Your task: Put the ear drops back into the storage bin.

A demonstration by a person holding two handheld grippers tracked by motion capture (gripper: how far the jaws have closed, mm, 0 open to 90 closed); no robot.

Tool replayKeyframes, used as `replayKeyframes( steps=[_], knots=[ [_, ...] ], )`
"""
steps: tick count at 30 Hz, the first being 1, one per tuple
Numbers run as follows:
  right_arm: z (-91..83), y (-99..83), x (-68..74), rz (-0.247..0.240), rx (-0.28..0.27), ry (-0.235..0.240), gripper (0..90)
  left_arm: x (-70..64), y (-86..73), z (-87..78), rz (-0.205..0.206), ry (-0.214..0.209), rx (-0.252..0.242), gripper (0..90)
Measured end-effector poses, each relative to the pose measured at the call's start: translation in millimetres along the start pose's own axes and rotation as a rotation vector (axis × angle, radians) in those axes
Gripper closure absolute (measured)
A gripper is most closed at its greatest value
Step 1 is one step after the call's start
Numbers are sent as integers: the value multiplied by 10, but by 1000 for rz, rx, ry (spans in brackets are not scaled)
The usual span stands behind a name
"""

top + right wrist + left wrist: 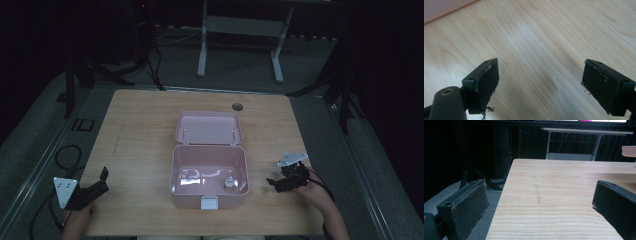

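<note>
Lying mid-table, the open pink plastic box [209,176] with its small white bottle [230,183] was located left of the right gripper [276,183], the nearer tool. The left gripper [102,178] was positioned farther off. Both jaw pairs were spread wide, nothing held.

1. A light wooden table [135,150] carries everything; its grain runs crosswise.
2. A round hole [237,106] sits near its far edge.
3. A pink box [208,176] stands on the middle, its lid [209,128] swung open towards the far side.
4. A faint lengthwise mark [536,188] shows on the wood near the left edge.
</note>
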State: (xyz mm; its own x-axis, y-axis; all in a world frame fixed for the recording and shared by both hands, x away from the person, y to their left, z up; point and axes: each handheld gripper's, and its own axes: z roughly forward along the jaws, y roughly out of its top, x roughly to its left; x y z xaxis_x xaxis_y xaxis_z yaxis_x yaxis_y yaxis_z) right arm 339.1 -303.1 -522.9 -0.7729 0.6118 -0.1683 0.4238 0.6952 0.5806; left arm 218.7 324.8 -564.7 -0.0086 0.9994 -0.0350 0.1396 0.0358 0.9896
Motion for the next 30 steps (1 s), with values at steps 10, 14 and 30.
replayKeyframes(
  steps=[10, 14, 30],
  knots=[
    [-23, -233, -41, 176, -101, -198, 131, 1, 0, 1, -4, -1, -3, 4],
    [-6, -273, -31, 224, -118, -238, 129, 0, 0, 1, -4, 0, -3, 4],
    [-34, -459, 27, 458, -347, -459, 129, 1, 0, 0, -1, 0, 0, 4]
  ],
)
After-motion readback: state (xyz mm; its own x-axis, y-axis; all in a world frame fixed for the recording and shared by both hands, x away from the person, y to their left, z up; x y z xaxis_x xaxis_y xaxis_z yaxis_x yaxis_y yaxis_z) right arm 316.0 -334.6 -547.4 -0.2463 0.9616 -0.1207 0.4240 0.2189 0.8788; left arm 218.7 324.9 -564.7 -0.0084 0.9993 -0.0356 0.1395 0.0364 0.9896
